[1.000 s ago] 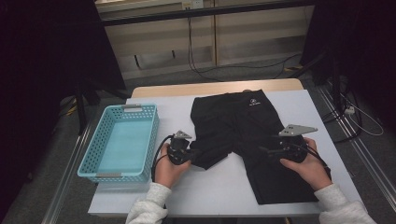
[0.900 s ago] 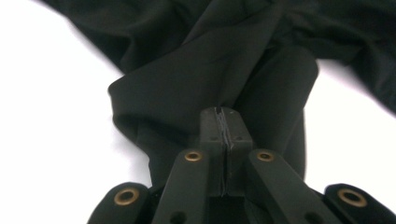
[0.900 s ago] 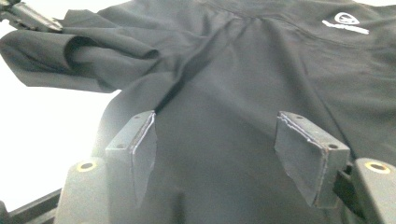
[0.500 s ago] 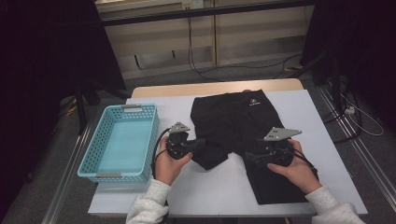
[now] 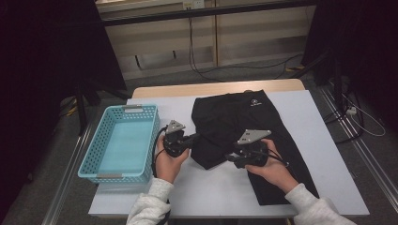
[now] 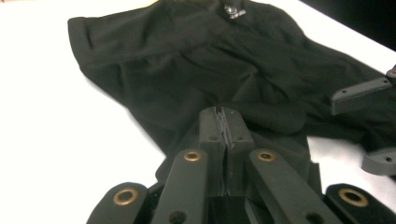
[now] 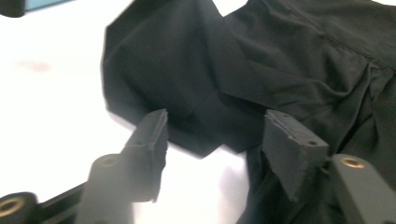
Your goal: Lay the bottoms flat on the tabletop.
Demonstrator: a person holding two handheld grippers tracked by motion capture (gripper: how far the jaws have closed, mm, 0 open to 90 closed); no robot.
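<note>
Jaws pinched (left gripper (image 6: 226,122)) on shorts (image 6: 196,60)

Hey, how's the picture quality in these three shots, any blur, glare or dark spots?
High view: dim room, dark corners, table evenly lit. Left gripper view: sharp on the black garment; white tabletop glares, washed out. Right gripper view: motion blur smears the garment's edge and the right gripper; tabletop overexposed.

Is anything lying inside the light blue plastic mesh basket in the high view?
No, the light blue plastic mesh basket shows a bare floor, with nothing in it.
</note>
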